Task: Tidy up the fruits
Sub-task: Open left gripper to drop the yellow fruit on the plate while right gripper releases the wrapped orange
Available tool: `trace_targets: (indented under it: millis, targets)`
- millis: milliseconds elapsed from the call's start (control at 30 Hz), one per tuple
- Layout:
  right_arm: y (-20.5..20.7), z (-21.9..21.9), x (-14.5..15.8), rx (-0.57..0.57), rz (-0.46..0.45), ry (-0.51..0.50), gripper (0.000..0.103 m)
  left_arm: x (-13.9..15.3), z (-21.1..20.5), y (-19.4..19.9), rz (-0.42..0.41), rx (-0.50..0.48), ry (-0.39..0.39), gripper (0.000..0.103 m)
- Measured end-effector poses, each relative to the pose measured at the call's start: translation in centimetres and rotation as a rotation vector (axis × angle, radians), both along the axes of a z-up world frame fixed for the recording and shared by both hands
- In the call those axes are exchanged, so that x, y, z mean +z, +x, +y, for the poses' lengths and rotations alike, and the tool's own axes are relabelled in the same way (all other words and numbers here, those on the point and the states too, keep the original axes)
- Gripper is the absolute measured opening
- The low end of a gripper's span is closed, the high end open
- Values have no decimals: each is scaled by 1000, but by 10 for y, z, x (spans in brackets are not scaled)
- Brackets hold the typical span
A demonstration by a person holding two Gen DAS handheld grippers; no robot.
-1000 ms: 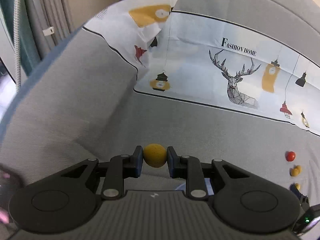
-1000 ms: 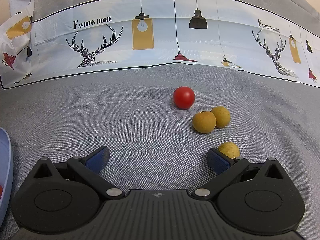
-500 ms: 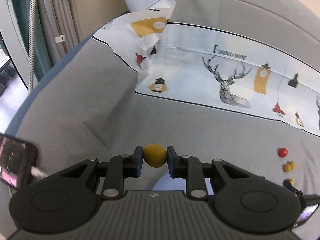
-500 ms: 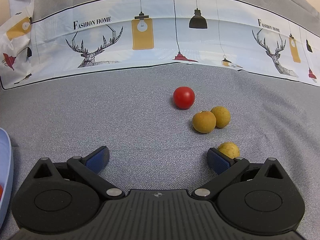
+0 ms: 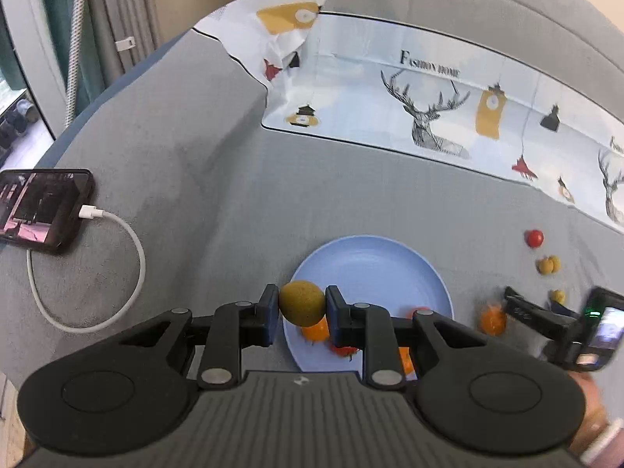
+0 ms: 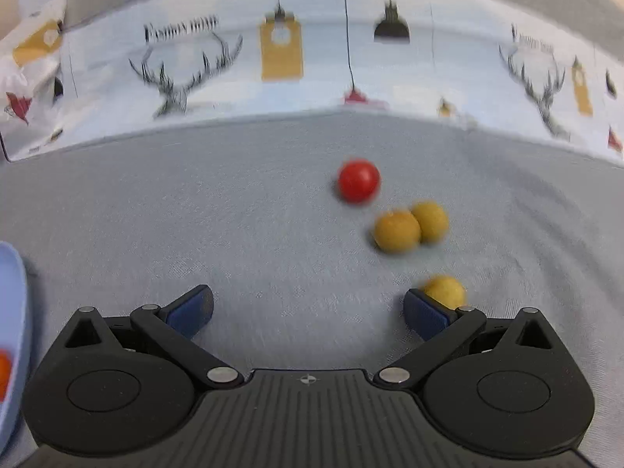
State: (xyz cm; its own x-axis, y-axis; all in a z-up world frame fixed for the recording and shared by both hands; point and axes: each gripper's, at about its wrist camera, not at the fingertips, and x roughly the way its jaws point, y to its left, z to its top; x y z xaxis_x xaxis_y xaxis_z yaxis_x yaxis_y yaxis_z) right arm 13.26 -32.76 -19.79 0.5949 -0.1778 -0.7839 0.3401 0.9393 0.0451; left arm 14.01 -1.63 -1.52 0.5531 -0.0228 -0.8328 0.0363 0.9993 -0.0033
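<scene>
While the left hand-held gripper (image 5: 302,309) clamps a yellow fruit (image 5: 302,302) above the blue plate (image 5: 374,265), the right hand-held gripper (image 6: 308,306) gapes wide, empty.

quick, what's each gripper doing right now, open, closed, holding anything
Left gripper: closed on a yellow fruit, at the blue plate's edge.
Right gripper: open, holding nothing.

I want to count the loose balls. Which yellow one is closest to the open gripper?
The single yellow fruit, right beside the right gripper's fingertip. The other two yellow fruits sit touching, farther off by the red fruit.
</scene>
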Motion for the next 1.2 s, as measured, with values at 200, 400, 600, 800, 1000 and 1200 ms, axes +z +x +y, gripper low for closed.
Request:
trace_targets:
  millis: [200, 400, 600, 800, 1000, 1200]
  targets:
    - [-63, 27, 37, 174, -107, 141, 103, -1, -7, 6, -25, -68, -6, 28]
    - [-33, 64, 7, 309, -7, 30, 94, -18, -7, 16, 15, -63, -8, 28]
    - [-34, 72, 29, 377, -72, -15, 39, -18, -7, 14, 4, -92, -16, 28]
    - [-66, 91, 89, 451, -186, 17, 39, -15, -14, 2, -20, -154, -37, 28]
    - [-52, 126, 85, 525, -162, 39, 39, -45, -28, 23, 16, -198, -36, 28]
    - [-27, 149, 68, 569, -129, 40, 39, -85, -34, 56, 85, -254, -39, 38]
